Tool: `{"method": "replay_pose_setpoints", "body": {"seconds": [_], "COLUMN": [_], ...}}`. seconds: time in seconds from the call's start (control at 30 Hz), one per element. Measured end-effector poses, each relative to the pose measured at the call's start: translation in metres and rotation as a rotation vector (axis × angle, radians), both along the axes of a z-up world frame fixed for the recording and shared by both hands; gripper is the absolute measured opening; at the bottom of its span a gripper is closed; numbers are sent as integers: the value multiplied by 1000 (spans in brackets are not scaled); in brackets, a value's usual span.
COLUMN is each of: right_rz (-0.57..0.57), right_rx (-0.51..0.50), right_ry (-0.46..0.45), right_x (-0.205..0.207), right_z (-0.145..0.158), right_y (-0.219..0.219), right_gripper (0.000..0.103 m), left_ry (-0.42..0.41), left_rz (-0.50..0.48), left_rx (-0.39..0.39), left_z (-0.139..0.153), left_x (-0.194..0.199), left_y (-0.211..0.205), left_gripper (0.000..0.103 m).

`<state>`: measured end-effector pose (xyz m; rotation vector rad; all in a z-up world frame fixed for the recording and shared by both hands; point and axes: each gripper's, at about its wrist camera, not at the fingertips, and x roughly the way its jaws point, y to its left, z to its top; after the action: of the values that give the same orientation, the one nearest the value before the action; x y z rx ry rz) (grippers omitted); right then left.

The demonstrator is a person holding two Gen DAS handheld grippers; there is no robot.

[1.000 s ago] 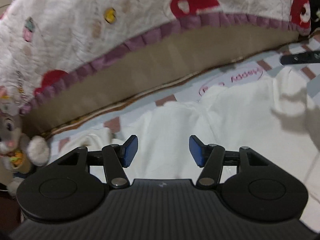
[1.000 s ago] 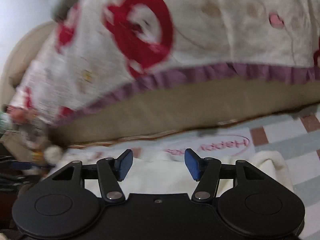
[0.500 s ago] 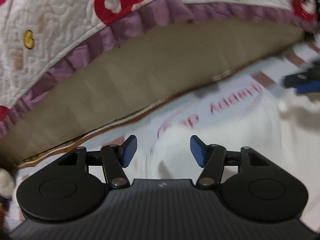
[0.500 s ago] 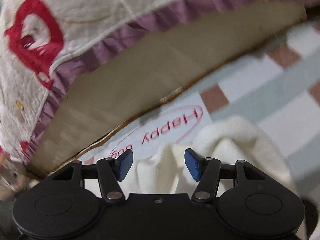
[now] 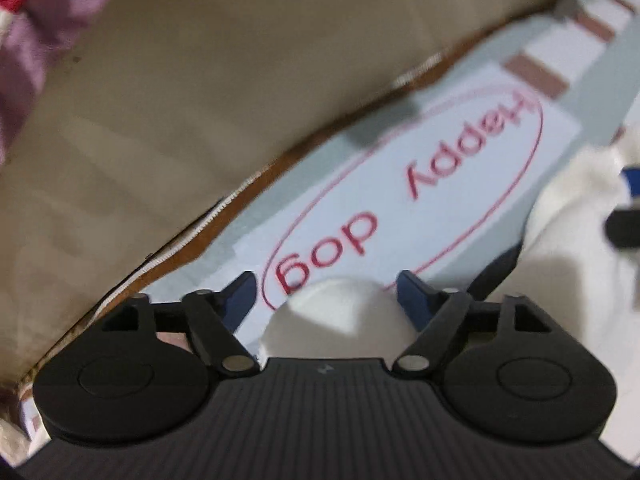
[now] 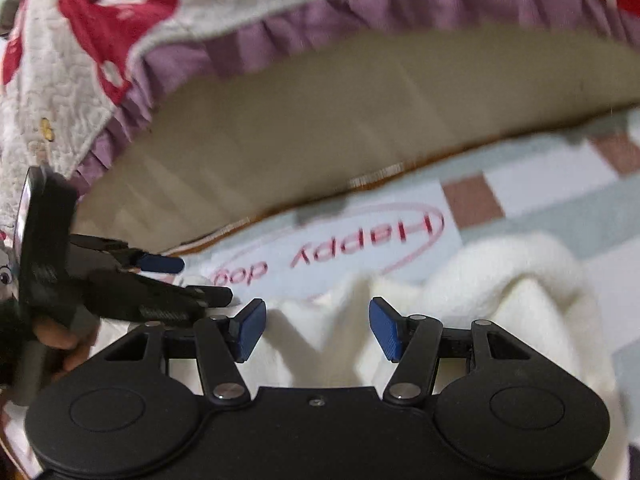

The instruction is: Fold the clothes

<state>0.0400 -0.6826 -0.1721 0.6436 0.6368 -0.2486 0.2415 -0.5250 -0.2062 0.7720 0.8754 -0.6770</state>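
Both tongs, left point(image 5: 326, 294) & right point(image 6: 317, 328), gape wide, grasping nothing. Soft cream fleece garment point(image 6: 500, 280) lies rumpled on checked mat point(image 6: 560, 184); folding prob. barely begun.

Both wrist views low, close to bedding, facing the shared "Happy dog" label point(image 5: 404, 196), mattress side point(image 6: 360, 128)

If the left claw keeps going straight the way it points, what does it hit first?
Probably the bunched white garment lying between the open left claw; just beyond it is the "Happy dog" mat. Depth is unclear.
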Motion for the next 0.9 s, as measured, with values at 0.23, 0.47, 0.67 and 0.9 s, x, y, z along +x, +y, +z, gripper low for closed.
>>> {"method": "replay_pose_setpoints", "body": {"seconds": [0.23, 0.47, 0.67, 0.9], "right_rz": [-12, -241, -222, 48], "right_rx": [6, 29, 39, 39], "right_ry": [-30, -52, -122, -172], "right_x": [-1, -23, -29, -7], "right_z": [6, 5, 16, 28], "right_y": [-2, -25, -30, -2], "right_gripper": [64, 64, 64, 64], "left_ry": [254, 22, 29, -19], "left_rz": [161, 365, 347, 341], "left_rx": [-448, -800, -704, -605], "left_z": [4, 37, 15, 11], "left_x": [-30, -118, -157, -190], "left_y": [74, 155, 168, 178], "left_gripper": [13, 11, 10, 10]}}
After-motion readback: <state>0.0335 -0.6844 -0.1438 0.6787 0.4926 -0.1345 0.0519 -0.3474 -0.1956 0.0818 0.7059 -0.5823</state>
